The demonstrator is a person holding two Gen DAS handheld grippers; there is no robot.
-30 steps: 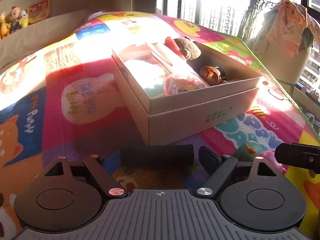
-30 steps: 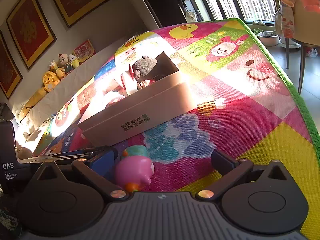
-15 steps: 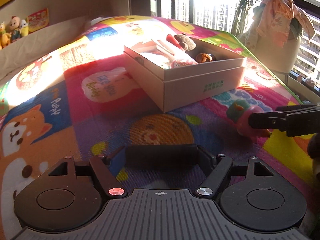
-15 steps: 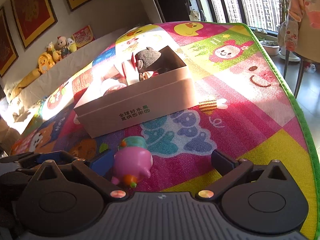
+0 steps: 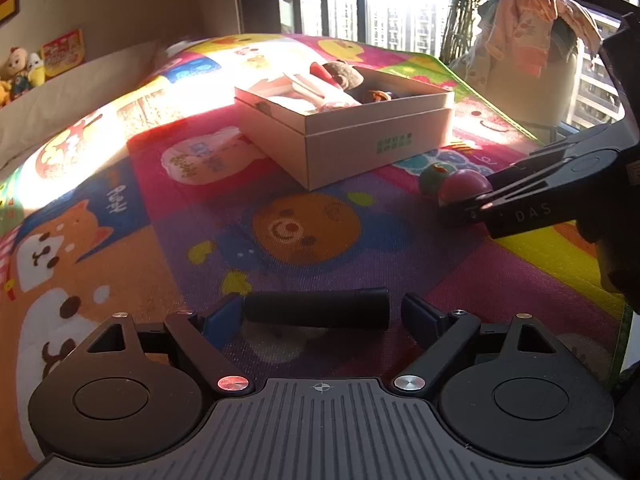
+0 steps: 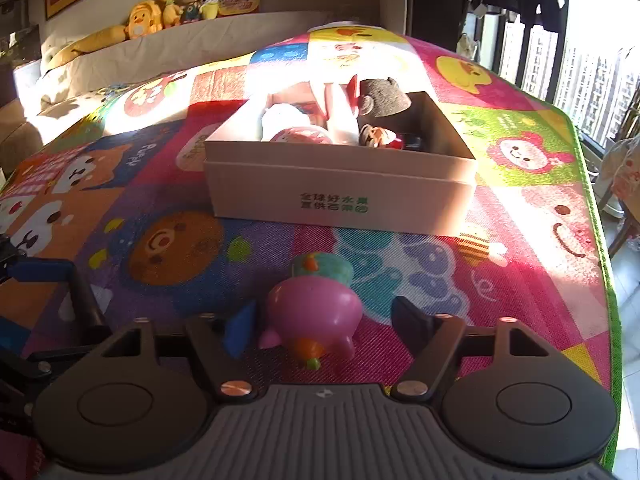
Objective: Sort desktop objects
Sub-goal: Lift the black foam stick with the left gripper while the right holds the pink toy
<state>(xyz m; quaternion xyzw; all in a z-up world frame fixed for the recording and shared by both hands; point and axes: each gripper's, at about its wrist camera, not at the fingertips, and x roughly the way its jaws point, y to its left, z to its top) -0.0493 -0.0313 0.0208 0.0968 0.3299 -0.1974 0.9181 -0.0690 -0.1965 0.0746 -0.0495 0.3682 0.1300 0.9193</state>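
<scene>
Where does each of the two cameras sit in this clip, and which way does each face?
Left wrist: on the left gripper, low over the play mat, facing the cardboard box; a black cylinder lies between its fingers; the right gripper enters at the right.
Right wrist: on the right gripper, facing the box front; its fingers flank the pink toy, not touching.
Shared: box, mat, pink toy, the bear print.

Harsh window backlight, fisheye-warped edges
</scene>
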